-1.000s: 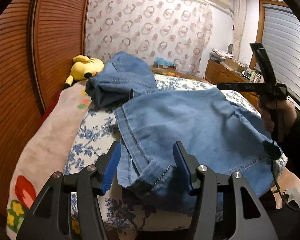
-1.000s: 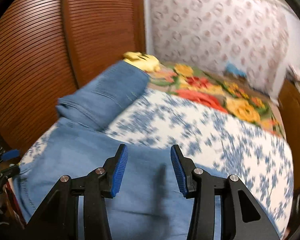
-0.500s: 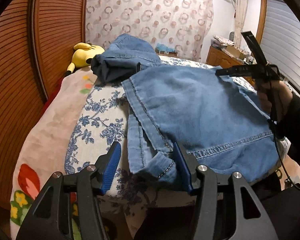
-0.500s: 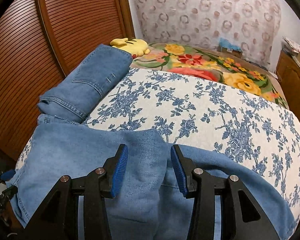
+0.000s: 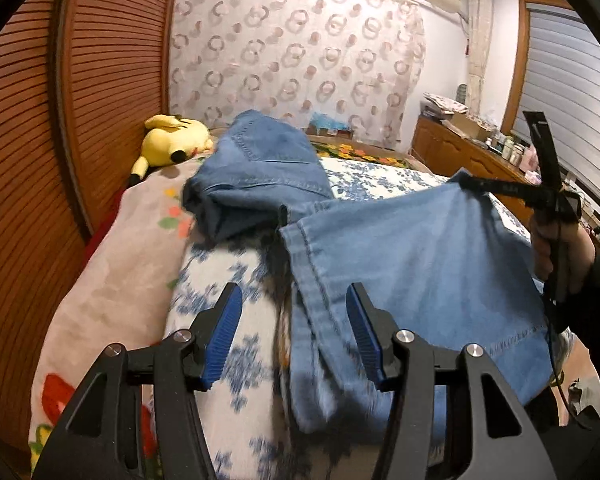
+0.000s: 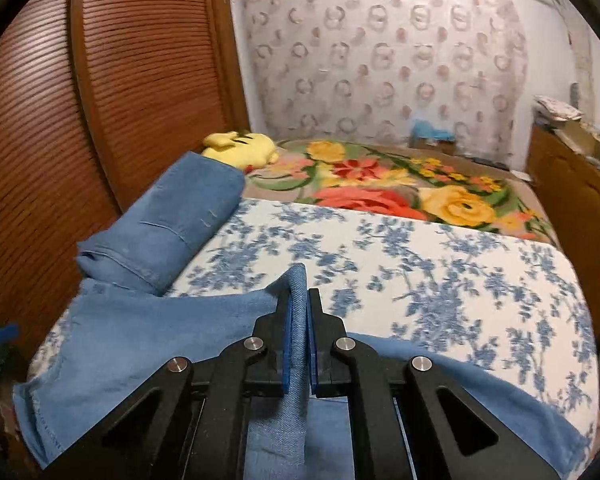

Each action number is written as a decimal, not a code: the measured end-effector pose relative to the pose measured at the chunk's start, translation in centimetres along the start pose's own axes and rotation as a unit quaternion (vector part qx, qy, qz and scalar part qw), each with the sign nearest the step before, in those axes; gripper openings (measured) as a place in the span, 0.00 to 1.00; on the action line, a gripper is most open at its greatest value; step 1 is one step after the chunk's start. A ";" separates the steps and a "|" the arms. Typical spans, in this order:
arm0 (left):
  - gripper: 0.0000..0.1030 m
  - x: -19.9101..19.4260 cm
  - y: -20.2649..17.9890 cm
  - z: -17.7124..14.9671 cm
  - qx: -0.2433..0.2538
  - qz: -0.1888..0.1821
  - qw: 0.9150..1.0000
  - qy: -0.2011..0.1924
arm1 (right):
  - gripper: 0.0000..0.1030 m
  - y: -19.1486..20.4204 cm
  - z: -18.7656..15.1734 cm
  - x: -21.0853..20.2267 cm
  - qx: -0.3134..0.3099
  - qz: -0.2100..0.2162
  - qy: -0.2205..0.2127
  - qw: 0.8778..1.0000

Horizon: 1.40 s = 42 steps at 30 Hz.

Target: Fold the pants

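- the bed [image 6: 440, 264], under a blue-flowered white cover, fills both views; a bright floral blanket [image 6: 400, 192] lies past it toward 12 o'clock and a slatted wooden door [image 6: 100, 100] stands at 9 to 10 o'clock.
- the pants [image 5: 412, 264], light blue denim, lie spread over the near end of the bed; in the left wrist view one edge is lifted toward 2 o'clock.
- a second bundle of darker jeans [image 6: 168, 220] sits beyond them at 11 o'clock, touching the pants' far edge, with a yellow plush toy [image 5: 172, 144] just past it.
- the right gripper [image 6: 299, 344] is clamped on a pinched ridge of the pants, pads pressing the cloth from both sides; a hand [image 5: 560, 252] holds it at 3 o'clock in the left wrist view.
- the left gripper [image 5: 296, 332] has its jaws apart, the pants' seamed edge lying between the pads without being pressed.
- judged step: taking hold for a fold, one side gripped, the other not yet.
- the next move calls for the left gripper to close on that edge, then both to carry the cloth over evenly so it does not skew or slip.
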<state>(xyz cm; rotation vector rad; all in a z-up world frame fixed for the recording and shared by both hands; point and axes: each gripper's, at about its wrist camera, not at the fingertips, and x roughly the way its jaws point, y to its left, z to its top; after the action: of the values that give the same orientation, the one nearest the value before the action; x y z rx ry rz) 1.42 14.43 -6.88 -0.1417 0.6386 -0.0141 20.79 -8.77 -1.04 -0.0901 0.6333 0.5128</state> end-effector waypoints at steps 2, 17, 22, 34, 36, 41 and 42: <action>0.54 1.3 -0.2 0.7 0.006 -0.011 1.000 0.009 | 0.06 -0.2 -0.4 0.9 -0.006 -0.005 0.022 1.000; 0.06 7.5 -0.7 4.7 0.038 -0.048 0.995 0.076 | 0.06 -0.3 -0.9 1.3 -0.008 -0.002 0.041 0.999; 0.05 4.0 -1.1 7.2 0.049 -0.030 0.998 0.005 | 0.06 -0.1 -0.8 0.0 -0.010 0.009 0.012 1.000; 0.06 5.4 -0.9 8.0 0.059 0.008 0.998 0.015 | 0.20 -0.8 -0.7 -0.5 0.001 -0.036 0.010 0.999; 0.13 5.0 -1.1 7.7 0.060 0.013 0.998 0.012 | 0.25 -1.1 -0.5 -1.1 0.004 -0.030 0.008 1.000; 0.58 3.4 -1.8 6.8 0.063 -0.002 0.998 -0.003 | 0.30 -1.4 -0.4 -3.9 -0.009 -0.026 -0.002 1.000; 0.64 3.1 -1.9 6.6 0.065 -0.005 0.998 -0.005 | 0.32 -1.5 -0.6 -4.7 -0.012 -0.024 -0.005 1.000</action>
<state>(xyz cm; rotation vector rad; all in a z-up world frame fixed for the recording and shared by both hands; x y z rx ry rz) 7.84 13.16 -3.22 -0.0195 0.6252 -0.0635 17.98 -12.19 1.10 -0.1247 0.6144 0.4742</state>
